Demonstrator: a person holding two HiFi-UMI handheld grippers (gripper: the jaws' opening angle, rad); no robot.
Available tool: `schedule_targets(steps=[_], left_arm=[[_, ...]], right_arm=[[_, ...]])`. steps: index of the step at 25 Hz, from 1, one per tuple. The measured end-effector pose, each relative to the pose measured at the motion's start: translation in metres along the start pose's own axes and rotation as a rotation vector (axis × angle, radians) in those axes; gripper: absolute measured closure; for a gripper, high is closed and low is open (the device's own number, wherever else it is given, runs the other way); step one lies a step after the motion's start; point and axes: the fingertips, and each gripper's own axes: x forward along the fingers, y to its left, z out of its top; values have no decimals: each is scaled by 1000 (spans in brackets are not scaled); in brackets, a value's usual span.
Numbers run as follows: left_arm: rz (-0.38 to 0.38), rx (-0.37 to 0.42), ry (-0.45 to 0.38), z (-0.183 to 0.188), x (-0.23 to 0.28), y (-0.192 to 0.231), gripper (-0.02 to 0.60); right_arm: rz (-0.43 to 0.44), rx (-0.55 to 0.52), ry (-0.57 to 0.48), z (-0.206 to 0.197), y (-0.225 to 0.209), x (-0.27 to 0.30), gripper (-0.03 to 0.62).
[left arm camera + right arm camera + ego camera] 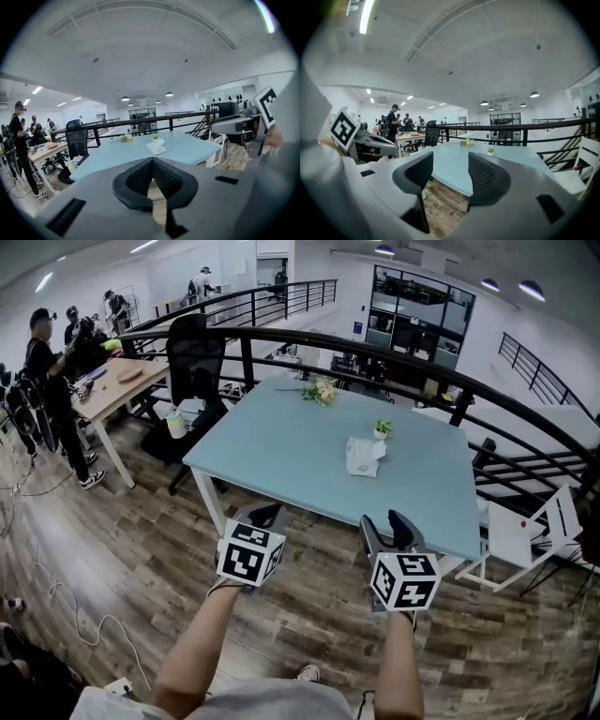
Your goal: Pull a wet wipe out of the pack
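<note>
Left hand-held gripper (264, 515): jaws closed, empty, well short of the wipe pack (361, 457). The pack lies on the desk (281, 460), a small plant (382, 428) just behind it. Right hand-held gripper (389, 523): open, empty, also short of the pack. Risk, as I judge it: the light pack lifts with the wipe unless I pin it.

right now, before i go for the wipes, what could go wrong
The wet wipe pack lies loose on the table, so a pull may lift or drag the whole pack unless it is pinned. The small potted plant stands just beyond it and could be knocked over. The left hand-held gripper is shut, so only the open right hand-held gripper could pinch a wipe yet.
</note>
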Motion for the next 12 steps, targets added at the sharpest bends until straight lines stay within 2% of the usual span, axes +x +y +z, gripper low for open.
schedule_targets(steps=[12], left_arm=[[84, -33, 18, 5, 23, -3, 589]], right_arm=[[92, 4, 0, 2, -30, 30, 352]])
